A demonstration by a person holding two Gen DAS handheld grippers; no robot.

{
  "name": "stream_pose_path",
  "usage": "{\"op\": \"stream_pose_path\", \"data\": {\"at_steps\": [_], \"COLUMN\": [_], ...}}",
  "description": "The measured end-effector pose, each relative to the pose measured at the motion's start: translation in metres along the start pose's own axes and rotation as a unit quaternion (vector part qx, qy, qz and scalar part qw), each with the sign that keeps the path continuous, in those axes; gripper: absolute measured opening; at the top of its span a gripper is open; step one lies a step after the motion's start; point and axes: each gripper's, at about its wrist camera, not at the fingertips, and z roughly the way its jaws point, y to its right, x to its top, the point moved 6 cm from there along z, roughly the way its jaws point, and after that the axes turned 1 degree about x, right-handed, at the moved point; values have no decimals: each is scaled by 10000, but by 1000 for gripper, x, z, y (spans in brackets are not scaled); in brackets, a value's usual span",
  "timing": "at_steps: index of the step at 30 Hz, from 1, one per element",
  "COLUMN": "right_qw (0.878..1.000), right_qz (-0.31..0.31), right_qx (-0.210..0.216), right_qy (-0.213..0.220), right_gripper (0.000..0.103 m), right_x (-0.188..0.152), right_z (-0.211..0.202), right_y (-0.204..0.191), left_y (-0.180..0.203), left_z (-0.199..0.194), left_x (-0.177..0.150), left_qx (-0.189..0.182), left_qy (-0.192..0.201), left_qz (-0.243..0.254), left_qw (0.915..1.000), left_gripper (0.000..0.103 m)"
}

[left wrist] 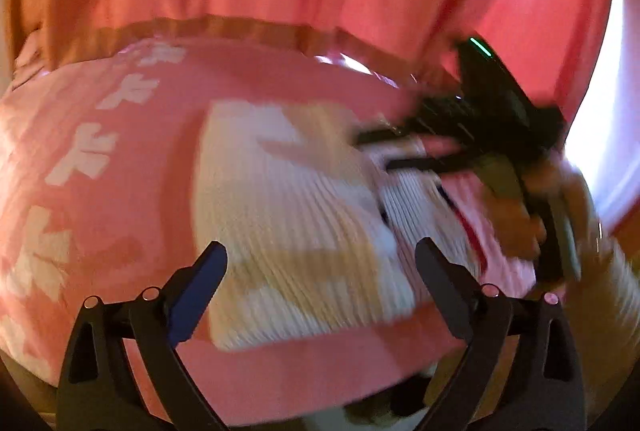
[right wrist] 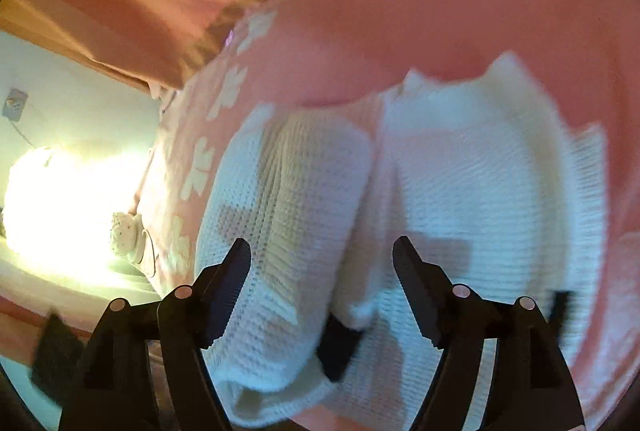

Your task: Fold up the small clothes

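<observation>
Fingers [left wrist: 216, 271] of the left gripper [left wrist: 322, 271] stand wide apart and empty, just above the near end of the white ribbed knit garment [left wrist: 296, 215], which lies folded on the pink flower-patterned bedspread [left wrist: 80, 151]. Its long axis seems to run straight away from that gripper. At the garment's far right corner the right gripper [left wrist: 376, 151] shows its thin fingers apart, straddling an edge; whether they touch it is blurred. Its own camera shows open fingers [right wrist: 236, 271] over the knit, so the right looks nearer to the fold
</observation>
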Motion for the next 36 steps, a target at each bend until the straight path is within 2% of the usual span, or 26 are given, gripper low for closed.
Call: {"op": "stream_pose_path", "data": {"at_steps": [2,5,6,7,8,10,11,13,14,16,17,18,19,20,21,23,24,26,27,28,32,36], "right_qw": [9999,9997,9996,9995,9994,9987,9976,9935,9913,9870,9870,9889,9896,9883,9853,9876,9888,9881,9875,9872,9942,9931], "right_qz": [31,-94,-113,-125,-125,-170,-292,-539,-633,-763,-685,-355,-43,128,256,182,78,-162,-246,-313,-303,-527], "right_qx": [17,-228,-271,-277,-283,-271,-248,-5,-14,-393,-636,-966,-1203,-1393,-1634,-1473,-1315,-1181,-1156,-1150,-818,-912], "right_qy": [-130,-57,28,84,146,403,584,1002,1157,1362,1306,1072,782,611,431,508,702,974,1040,1057,635,510], "right_gripper": [73,73,59,22,21,19,18,18,18,19,19,21,21,22,25,27,29,45,59,62,62,62], "right_x": [0,0,1,1,2,8,11,15,14,10,7,4,0,-2,-5,-6,-8,-16,-21,-28,-54,-74], "right_z": [19,28,29,26,24,14,-1,-42,-61,-88,-89,-82,-73,-66,-59,-63,-74,-92,-98,-100,-85,-76], "right_y": [-8,-16,-20,-20,-21,-24,-27,-39,-39,-20,-3,30,58,73,90,89,80,65,60,56,48,41], "left_y": [17,36,42,45,47,47,49,61,71,94,102,109,113,113,113,103,95,77,70,60,21,-12], "left_z": [5,17,24,29,36,48,47,29,18,11,14,18,27,33,36,37,34,29,27,23,22,27], "left_x": [-9,-16,-16,-17,-17,-13,-8,7,16,25,25,23,17,12,7,4,7,17,19,23,36,44], "left_qx": [-4,42,27,48,121,205,101,-227,-421,-854,-1028,-1182,-1195,-1130,-1077,-942,-771,-458,-353,-232,142,502], "left_qy": [19,82,50,-13,-115,-348,-380,-130,24,83,48,29,-28,-96,-171,-194,-119,72,138,201,226,138], "left_qz": [407,854,941,997,1058,1021,939,875,863,783,722,662,626,600,583,580,564,464,384,276,-149,-600], "left_qw": [9992,9963,9955,9950,9942,9939,9948,9958,9954,9932,9921,9908,9909,9917,9923,9937,9954,9978,9985,9991,9995,9968], "left_gripper": [93,89,84,63,41,14,13,13,13,17,23,30,48,62,67,70,73,82,82,82,84,84]}}
